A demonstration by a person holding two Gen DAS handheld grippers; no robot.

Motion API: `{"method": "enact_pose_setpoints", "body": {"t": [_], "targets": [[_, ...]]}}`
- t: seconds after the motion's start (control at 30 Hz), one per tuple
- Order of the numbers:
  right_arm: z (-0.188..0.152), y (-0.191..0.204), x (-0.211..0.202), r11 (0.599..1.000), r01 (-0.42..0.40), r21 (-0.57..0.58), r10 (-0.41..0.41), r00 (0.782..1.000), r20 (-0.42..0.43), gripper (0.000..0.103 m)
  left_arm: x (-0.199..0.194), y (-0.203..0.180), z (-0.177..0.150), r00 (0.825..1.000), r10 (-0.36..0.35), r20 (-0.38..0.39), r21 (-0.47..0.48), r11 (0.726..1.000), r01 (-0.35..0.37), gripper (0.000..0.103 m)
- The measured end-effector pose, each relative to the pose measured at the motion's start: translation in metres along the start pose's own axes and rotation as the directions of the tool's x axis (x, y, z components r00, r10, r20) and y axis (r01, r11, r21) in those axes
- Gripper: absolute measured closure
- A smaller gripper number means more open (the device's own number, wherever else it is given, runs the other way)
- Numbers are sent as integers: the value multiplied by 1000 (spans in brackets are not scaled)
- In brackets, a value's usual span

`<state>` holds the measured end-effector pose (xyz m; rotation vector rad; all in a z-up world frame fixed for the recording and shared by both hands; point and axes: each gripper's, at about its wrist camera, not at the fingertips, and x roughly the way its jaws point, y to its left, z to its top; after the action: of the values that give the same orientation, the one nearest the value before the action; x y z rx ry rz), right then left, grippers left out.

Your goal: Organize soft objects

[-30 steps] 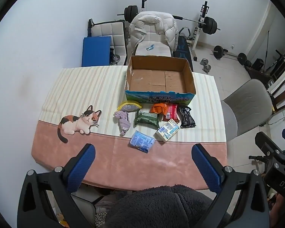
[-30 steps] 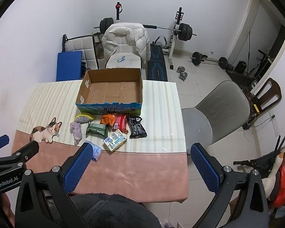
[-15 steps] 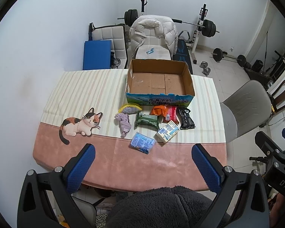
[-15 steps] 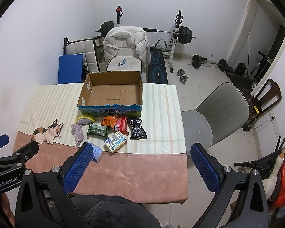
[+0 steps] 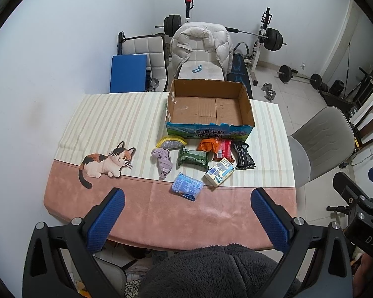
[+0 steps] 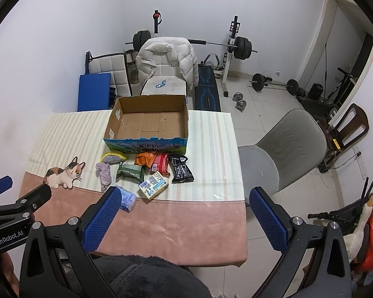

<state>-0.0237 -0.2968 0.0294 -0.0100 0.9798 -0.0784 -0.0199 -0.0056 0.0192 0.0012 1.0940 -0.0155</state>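
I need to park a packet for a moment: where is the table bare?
Bare: striped cloth left of the cardboard box, above the cat print; also the pink strip nearest you. Crowded: just before the box, around the green packet.

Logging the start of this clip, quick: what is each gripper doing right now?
Left gripper: open, holding nothing, above the near table edge.
Right gripper: open, holding nothing, above the near table edge.

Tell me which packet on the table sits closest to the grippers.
The blue tissue pack: the only item lying on the pink band of the tablecloth. All other packets sit farther back on the striped part, toward the cardboard box.
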Motion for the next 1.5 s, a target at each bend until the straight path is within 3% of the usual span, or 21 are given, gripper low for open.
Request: {"method": "enact_pose_setpoints", "body": {"t": [1.5], "targets": [[8, -4, 2, 999, -23, 21, 23, 1000, 17, 0, -15, -2, 12, 1000, 0, 11, -9, 1000, 0, 0]]}}
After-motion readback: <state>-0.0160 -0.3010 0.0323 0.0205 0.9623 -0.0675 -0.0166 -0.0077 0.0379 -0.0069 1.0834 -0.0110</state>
